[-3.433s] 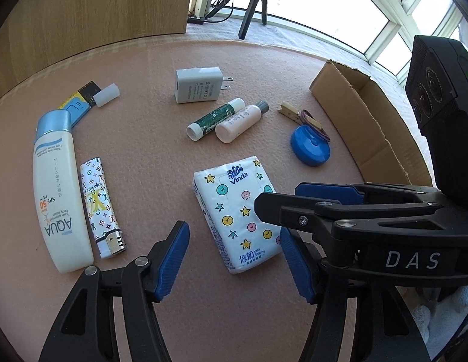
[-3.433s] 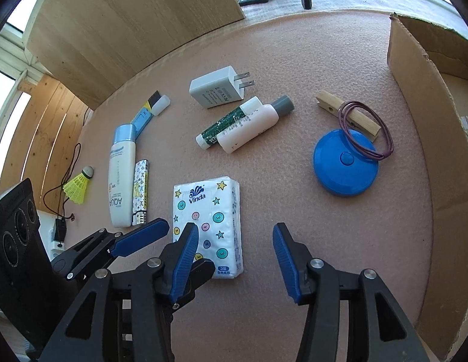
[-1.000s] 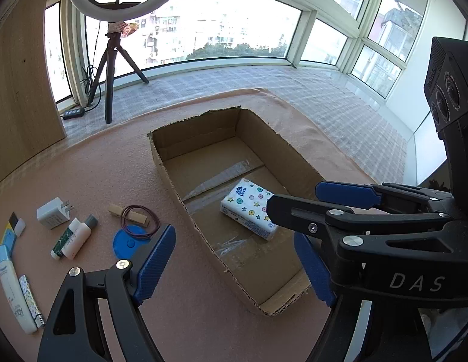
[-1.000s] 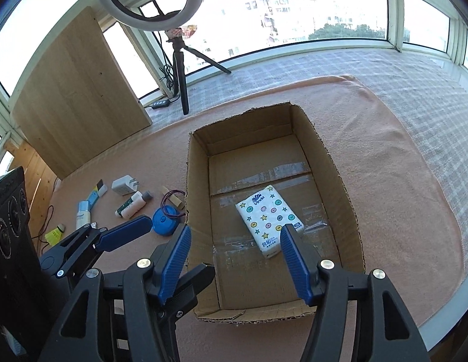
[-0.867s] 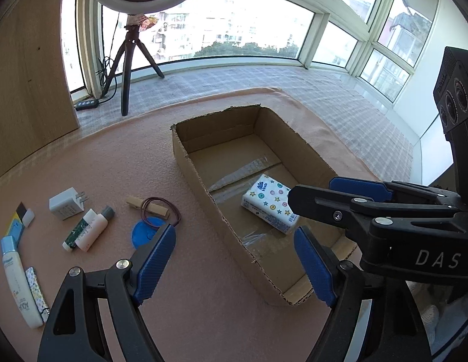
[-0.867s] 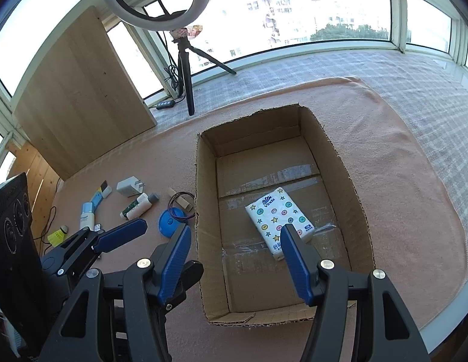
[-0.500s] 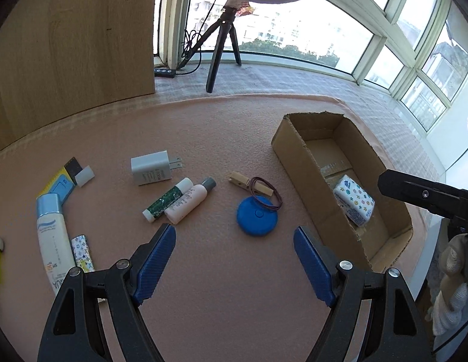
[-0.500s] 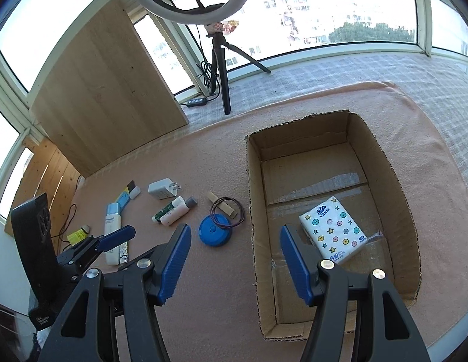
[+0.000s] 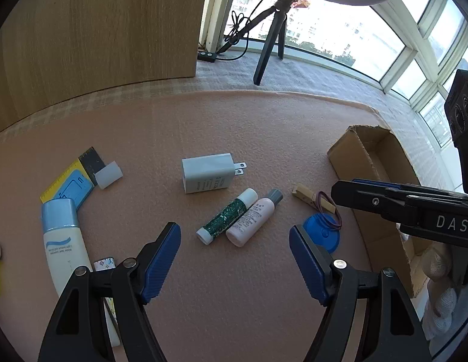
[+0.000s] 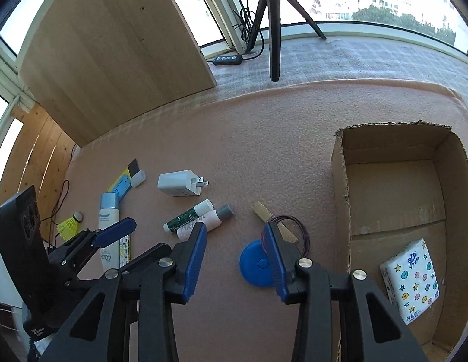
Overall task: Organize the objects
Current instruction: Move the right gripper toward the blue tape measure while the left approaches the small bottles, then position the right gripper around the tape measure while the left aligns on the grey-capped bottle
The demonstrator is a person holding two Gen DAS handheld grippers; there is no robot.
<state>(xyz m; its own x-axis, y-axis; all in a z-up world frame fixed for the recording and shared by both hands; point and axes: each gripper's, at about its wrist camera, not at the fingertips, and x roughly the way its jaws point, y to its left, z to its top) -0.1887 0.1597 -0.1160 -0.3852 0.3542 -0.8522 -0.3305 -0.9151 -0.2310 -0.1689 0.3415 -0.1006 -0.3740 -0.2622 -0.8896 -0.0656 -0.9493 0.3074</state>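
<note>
Sunscreen bottle [image 9: 65,250] is half hidden behind the left gripper [image 9: 234,259], whose fingers have been closing a little yet stand wide, empty. Only the right wrist view shows the star-printed tissue pack [image 10: 410,277] inside the cardboard box [image 10: 339,181]. The right gripper [image 10: 234,259] has been closing too, on nothing, above the pink mat [image 10: 264,138] beside the blue disc [image 10: 253,267].

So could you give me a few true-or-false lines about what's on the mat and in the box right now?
1. The patterned white tissue pack lies inside the brown cardboard box. True.
2. The white plug charger is in the box. False: it lies on the pink mat.
3. The green-patterned tube and pale pink bottle lie side by side. True.
4. The left gripper holds the round blue disc. False: it holds nothing.
</note>
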